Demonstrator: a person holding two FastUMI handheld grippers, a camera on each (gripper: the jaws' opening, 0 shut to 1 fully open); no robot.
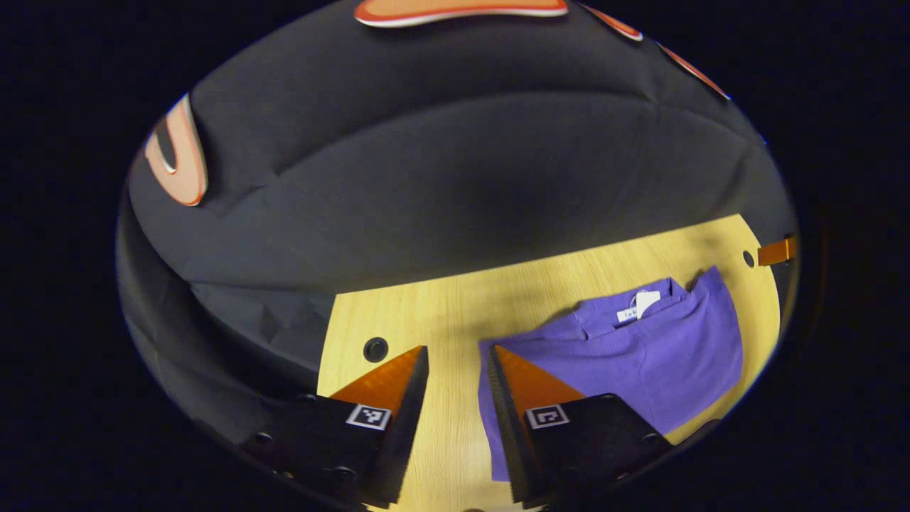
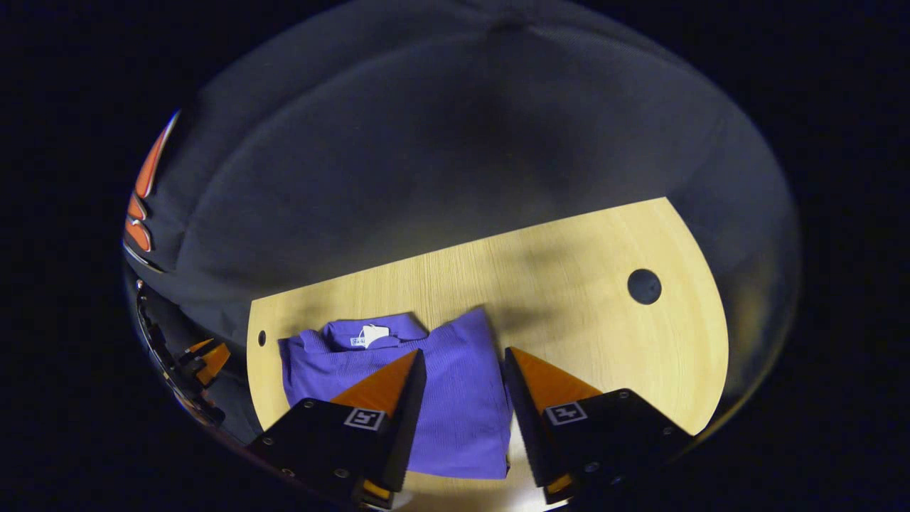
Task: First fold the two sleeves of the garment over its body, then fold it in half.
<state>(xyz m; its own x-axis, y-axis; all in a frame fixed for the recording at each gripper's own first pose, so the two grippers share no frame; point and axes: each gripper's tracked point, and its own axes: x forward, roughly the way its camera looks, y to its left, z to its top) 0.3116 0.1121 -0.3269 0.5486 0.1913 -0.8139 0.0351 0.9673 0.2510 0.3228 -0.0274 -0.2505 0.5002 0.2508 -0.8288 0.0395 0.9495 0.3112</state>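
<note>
The left gripper (image 1: 457,355) hovers above the pale wooden surface (image 1: 441,306) with its jaws apart and nothing between them. Its tips hang over the near left edge of a purple garment (image 1: 640,355). The right gripper (image 2: 462,359) also hovers with its jaws apart and empty, above the garment's (image 2: 441,384) right edge.

The garment lies flat on the surface as a compact rectangle. Its collar and a small white label (image 2: 371,334) point away from the person. No sleeve sticks out to either side, so both sleeves appear already folded over the body, and the step in hand is probably the fold in half.

To do this well, each gripper should come down on its own near corner of the hem and pinch through every layer, so the tucked sleeves do not slip out. Both corners should then rise together and travel at the same pace toward the collar. Laying the hem level with the collar edge should give a square fold.

A round hole (image 2: 644,286) is cut in the surface to the right, well apart from the garment.
</note>
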